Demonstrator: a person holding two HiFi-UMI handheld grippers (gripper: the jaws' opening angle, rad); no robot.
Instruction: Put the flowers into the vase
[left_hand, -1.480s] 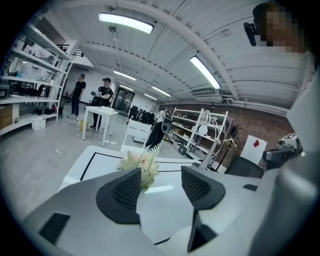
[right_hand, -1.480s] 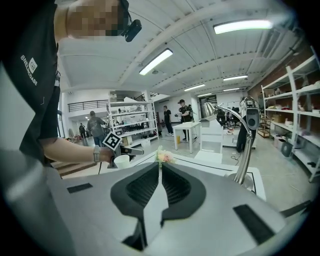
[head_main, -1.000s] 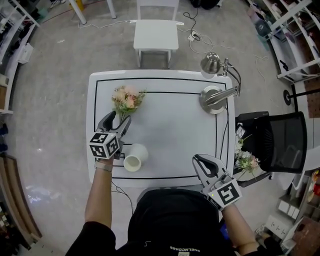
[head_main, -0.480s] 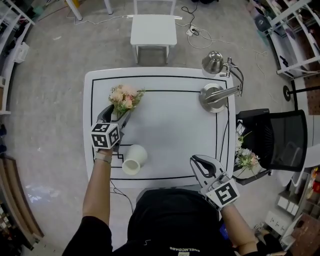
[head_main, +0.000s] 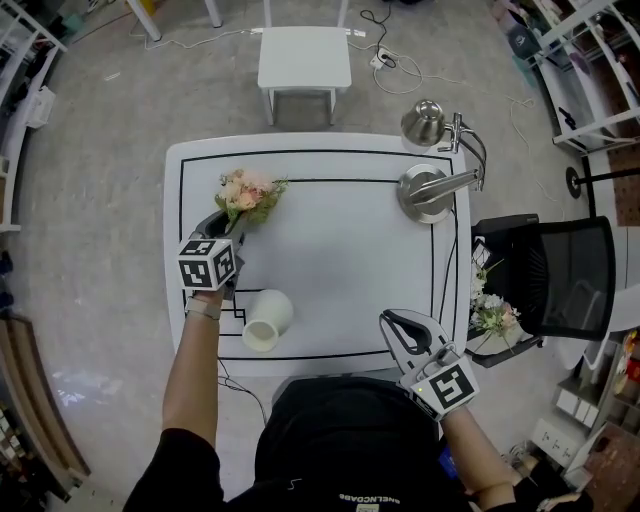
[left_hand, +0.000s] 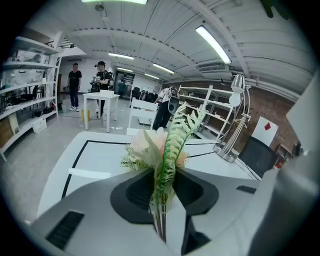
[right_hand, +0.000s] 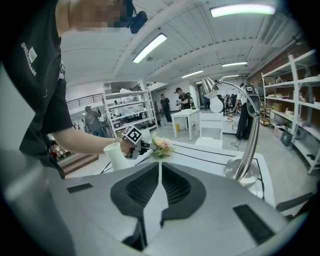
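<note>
Stems of the pink flower bunch (head_main: 250, 192), lying free on the desk (head_main: 340, 250) a second ago, are now pinched by the left hand-held gripper (head_main: 228, 222). It has moved forward and its jaws have just been closing, likely gripping the stalks to spare the blooms. The white vase (head_main: 268, 320) stands nearer the person, while the right hand-held gripper (head_main: 392, 320) waits with jaws together and empty; the shirt print is too small to read.

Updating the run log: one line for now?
left gripper: jaws just closing on flowers | right gripper: shut, empty | vase: upright
</note>
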